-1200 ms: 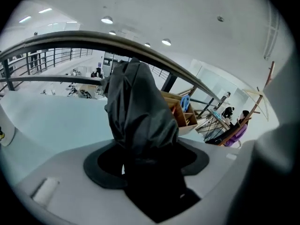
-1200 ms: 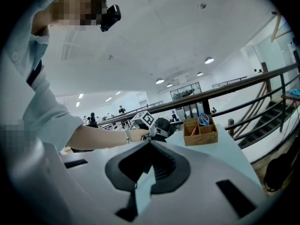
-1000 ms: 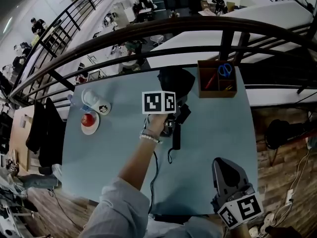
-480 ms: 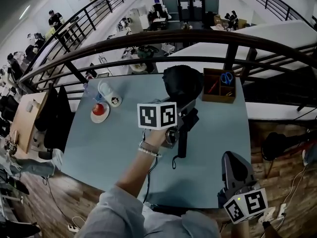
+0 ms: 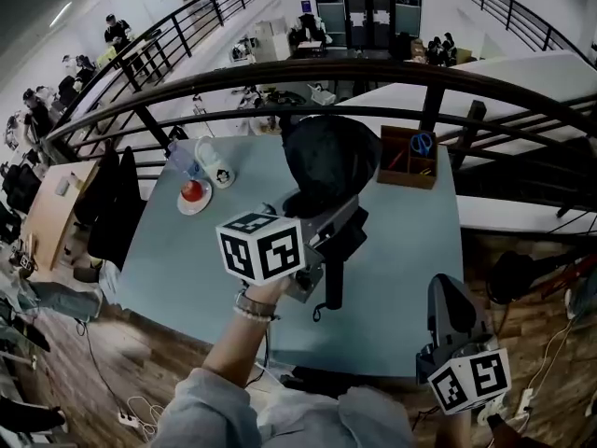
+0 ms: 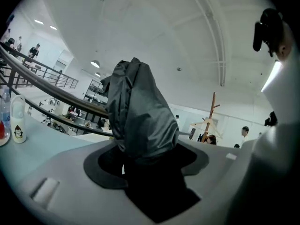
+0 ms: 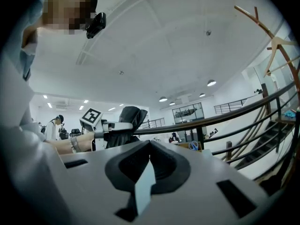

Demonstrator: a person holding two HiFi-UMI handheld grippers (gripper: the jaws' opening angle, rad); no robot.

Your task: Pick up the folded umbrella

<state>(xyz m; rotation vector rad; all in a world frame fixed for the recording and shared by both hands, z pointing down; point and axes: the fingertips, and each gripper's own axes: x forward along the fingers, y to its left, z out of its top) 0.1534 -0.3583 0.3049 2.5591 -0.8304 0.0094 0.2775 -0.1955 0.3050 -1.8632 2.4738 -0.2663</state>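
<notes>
The left hand-held gripper squeezes the folded umbrella round its middle, up off the tabletop, fat end pointing away; the right hand-held gripper, closed and empty, is well apart.

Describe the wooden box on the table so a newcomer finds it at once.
Start at the light blue table beside the dark railing. The wooden box sits at its far right corner. It alone is brown with compartments, and blue-handled scissors stand in it.

On the blue table, a wooden box holds scissors; a white bottle stands beside a saucer.
</notes>
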